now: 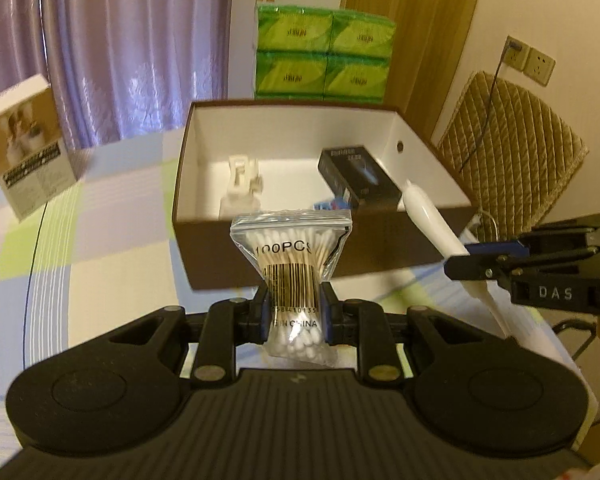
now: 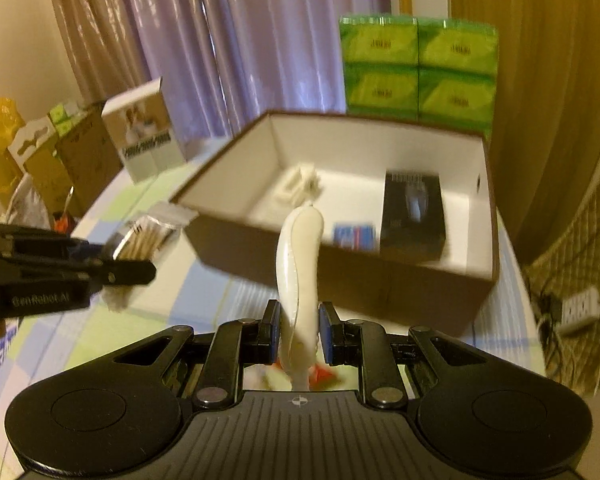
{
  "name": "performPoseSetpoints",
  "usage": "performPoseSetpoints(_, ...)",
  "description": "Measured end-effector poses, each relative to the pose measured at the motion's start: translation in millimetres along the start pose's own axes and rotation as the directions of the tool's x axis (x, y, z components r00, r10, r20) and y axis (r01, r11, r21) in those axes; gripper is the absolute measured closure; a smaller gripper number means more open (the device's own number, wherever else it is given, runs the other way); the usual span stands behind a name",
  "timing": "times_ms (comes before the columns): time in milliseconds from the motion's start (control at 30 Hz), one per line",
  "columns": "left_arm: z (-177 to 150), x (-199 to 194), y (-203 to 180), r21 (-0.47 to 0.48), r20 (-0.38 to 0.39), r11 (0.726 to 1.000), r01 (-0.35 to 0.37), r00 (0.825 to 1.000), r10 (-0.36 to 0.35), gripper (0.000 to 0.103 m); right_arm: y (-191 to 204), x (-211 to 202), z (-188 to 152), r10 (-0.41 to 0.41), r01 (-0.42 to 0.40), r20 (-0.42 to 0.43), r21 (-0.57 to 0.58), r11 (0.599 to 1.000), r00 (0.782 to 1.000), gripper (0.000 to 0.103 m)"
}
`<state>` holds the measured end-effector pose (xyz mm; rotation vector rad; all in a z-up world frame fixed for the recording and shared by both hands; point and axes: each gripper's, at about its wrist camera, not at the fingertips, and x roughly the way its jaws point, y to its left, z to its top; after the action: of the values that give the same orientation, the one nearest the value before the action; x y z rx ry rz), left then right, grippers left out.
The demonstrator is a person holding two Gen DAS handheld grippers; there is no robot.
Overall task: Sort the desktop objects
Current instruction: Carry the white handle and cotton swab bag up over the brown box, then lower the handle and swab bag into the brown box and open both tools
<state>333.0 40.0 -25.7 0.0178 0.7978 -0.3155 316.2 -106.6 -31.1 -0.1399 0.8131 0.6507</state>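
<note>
Nearest the left wrist camera, the left hand-held gripper (image 1: pixel 293 314) pinches a swab bag (image 1: pixel 291 276) at its waist, the bag standing upright above the checked desk (image 1: pixel 100 280), just short of the box (image 1: pixel 300 252). To its right, the right hand-held gripper (image 2: pixel 299 334) is clamped on a white tube (image 2: pixel 300 264), which slants up so its rounded tip reaches over the box's near wall. Beyond both, the open brown box with a white lining stands on the desk. Inside lie a white clip-like piece (image 2: pixel 298 186) toward the left, a small blue packet (image 2: pixel 354 236) against the near wall, and a black carton (image 2: pixel 414 210) on the right. Behind the box a green tissue pack (image 1: pixel 324 54) is stacked, a white carton (image 1: pixel 26 156) stands at the far left of the desk, and purple curtains (image 1: pixel 120 40) hang at the back.
</note>
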Motion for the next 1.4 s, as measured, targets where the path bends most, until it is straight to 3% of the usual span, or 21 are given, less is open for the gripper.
performPoseSetpoints(333, 66.9, 34.8, 8.2, 0.005, 0.034, 1.000, 0.009, 0.999, -0.009, 0.084, -18.3, 33.3, 79.1, -0.011, 0.011, 0.070, -0.007, 1.000, 0.997, 0.086)
performPoseSetpoints(600, 106.4, 75.7, 17.7, -0.015, 0.012, 1.000, 0.010, 1.000, -0.010, 0.084, -30.0, 75.4, 117.3, -0.033, 0.035, 0.071, -0.026, 0.999, 0.997, 0.086)
performPoseSetpoints(967, 119.5, 147.5, 22.4, -0.032, -0.094, 0.999, 0.006, 0.996, -0.009, 0.084, -59.9, 136.0, 118.8, -0.073, 0.072, -0.027, -0.005, 0.997, 0.997, 0.086)
performPoseSetpoints(1400, 129.8, 219.5, 25.8, -0.039, -0.206, 0.999, 0.004, 0.979, -0.012, 0.083, -78.7, 186.1, 114.4, -0.079, 0.084, -0.136, 0.031, 0.996, 0.988, 0.086)
